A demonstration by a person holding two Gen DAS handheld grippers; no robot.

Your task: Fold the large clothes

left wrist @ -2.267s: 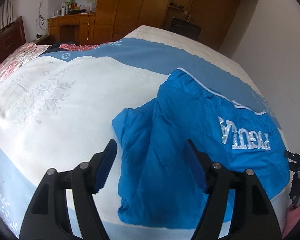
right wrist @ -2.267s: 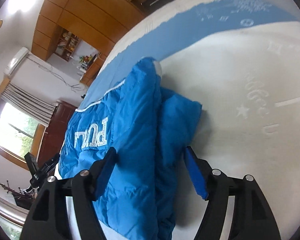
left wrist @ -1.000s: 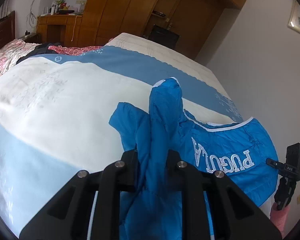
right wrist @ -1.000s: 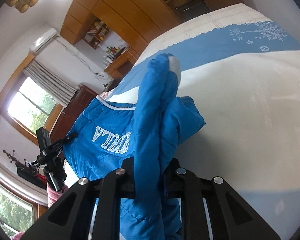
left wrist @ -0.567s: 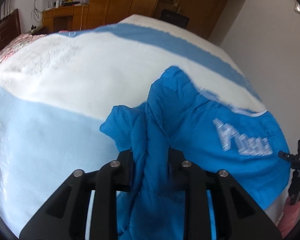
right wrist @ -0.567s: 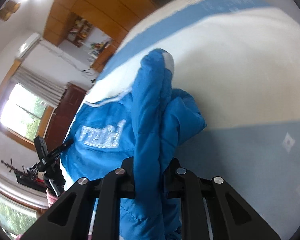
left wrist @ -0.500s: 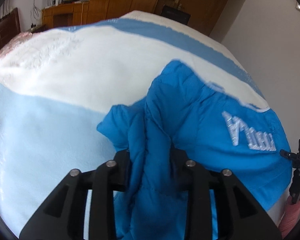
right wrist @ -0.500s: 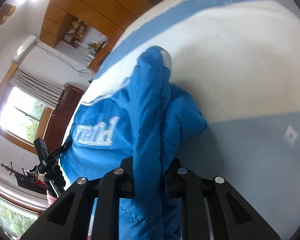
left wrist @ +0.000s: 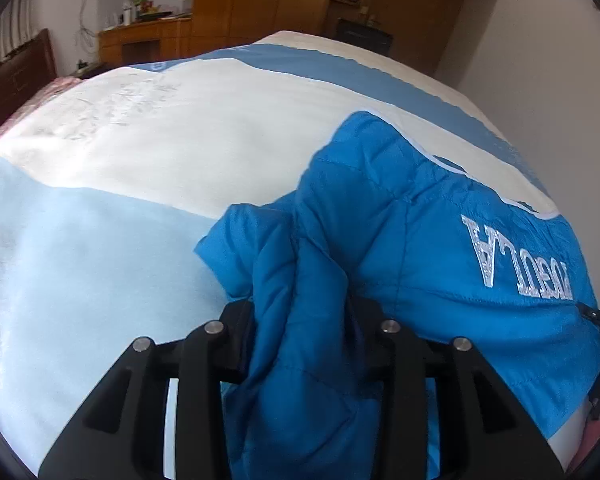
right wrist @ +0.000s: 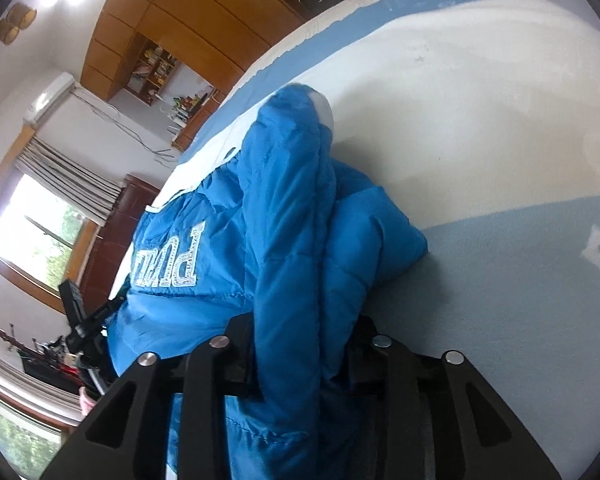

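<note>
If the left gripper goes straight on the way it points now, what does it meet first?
Most likely the blue jacket itself: a bunched fold already sits between the opening jaws of the left gripper, and more jacket lies just ahead, on the bedspread.

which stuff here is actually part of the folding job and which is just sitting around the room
Part of the job:
- bright blue quilted jacket with silver lettering
- left gripper, jaws opening, jacket fabric between them
- right gripper, jaws opening, jacket fabric between them
- blue and white bedspread the jacket lies on

Just lying about:
- wooden wardrobe
- cluttered wooden desk
- wall air conditioner
</note>
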